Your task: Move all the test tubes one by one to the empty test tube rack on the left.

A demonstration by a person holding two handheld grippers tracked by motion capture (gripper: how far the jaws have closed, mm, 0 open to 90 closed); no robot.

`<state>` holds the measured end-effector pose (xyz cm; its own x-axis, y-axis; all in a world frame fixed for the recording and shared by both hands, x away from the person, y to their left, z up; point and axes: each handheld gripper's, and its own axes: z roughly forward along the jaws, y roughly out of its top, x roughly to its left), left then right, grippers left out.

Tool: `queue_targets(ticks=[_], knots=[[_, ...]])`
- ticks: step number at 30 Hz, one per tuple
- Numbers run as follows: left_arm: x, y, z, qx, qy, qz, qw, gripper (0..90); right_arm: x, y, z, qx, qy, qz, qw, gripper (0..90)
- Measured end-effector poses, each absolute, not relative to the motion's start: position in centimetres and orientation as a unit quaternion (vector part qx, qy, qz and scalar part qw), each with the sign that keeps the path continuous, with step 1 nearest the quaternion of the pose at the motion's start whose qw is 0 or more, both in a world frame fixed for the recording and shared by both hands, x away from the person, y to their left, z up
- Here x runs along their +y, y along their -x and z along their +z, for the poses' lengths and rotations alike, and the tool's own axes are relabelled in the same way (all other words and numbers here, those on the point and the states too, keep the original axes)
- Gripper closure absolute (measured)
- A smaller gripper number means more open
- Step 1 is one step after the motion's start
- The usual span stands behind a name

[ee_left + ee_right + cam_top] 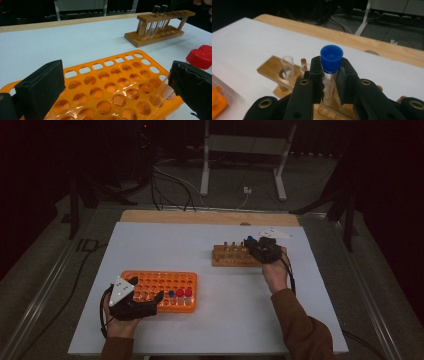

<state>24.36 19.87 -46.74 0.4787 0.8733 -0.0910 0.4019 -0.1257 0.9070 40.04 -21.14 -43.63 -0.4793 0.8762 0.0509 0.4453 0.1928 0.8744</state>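
Rightward, wooden rack [235, 256] near table edge [320, 285]

No readable text, labels, brands or numbers on any object in view.

Two racks stood on the table [150, 245]: one orange plastic rack [165, 285] and one wooden rack [231, 256]. At the orange rack's right end were two red-capped tubes [184, 293] and one blue-capped tube [171, 294]. One blue-capped test tube [331, 65] rose above the wooden rack, which held two uncapped glass tubes [158, 18].
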Motion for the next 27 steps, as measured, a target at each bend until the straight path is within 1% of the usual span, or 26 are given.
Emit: queue_targets(ticks=[3,17,27], knots=[[19.9,-24.3,-46.7,0.449,-0.709,0.243,0.486,1.1,-21.1,-39.8,-42.7,0.735,-0.441,0.450,0.250,76.4],[19.8,-24.4,-46.8,0.449,-0.710,0.242,0.485,1.2,-21.6,-38.4,-39.5,0.727,-0.420,0.477,0.260,76.4],[19.6,-24.5,-46.7,0.448,-0.710,0.244,0.485,1.1,-21.0,-37.2,-39.1,0.733,-0.405,0.493,0.235,76.4]])
